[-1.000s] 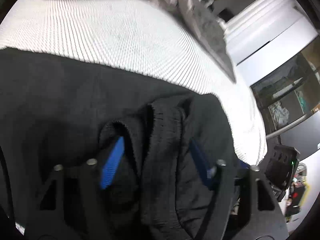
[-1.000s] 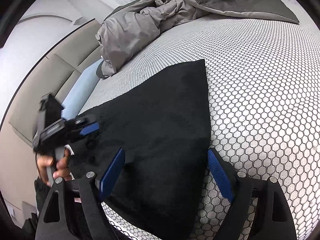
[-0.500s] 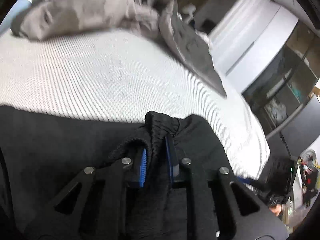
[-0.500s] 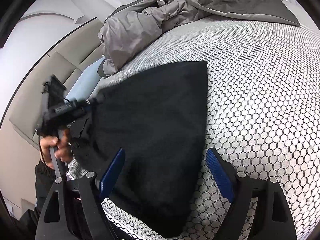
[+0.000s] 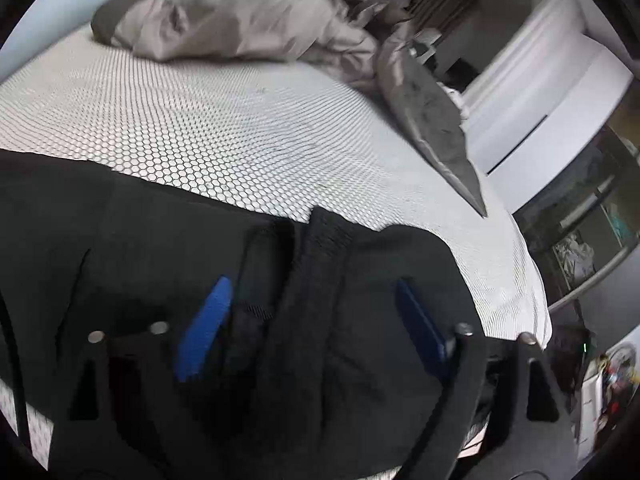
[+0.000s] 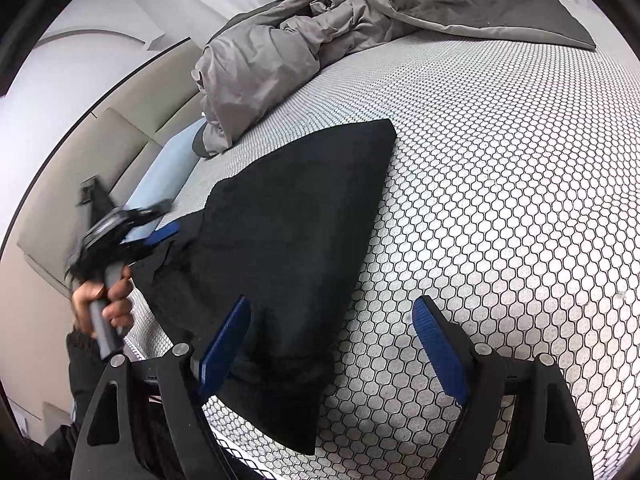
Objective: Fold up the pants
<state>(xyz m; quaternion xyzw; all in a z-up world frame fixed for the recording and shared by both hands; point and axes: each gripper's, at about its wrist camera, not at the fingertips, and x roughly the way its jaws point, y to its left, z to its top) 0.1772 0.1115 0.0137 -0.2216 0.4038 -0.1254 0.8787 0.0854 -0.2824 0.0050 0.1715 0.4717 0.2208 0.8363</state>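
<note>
On the honeycomb mattress [image 6: 500, 168], the left gripper [image 5: 316, 324] jaws have reopened, releasing the pants [image 6: 288, 220]; right gripper [image 6: 332, 344] jaws stay wide.

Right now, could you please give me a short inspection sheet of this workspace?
Surface: bed with a honeycomb-patterned cover.
Job's things: black pants lying flat; waistband bunched between the left fingers.
Clutter: grey duvet heaped at the far end.
Grippers: left gripper open around the waistband; right gripper open over the pants' near edge.
Cables: thin black one at the left view's edge.
Surroundings: beige headboard, white cabinets.
</note>
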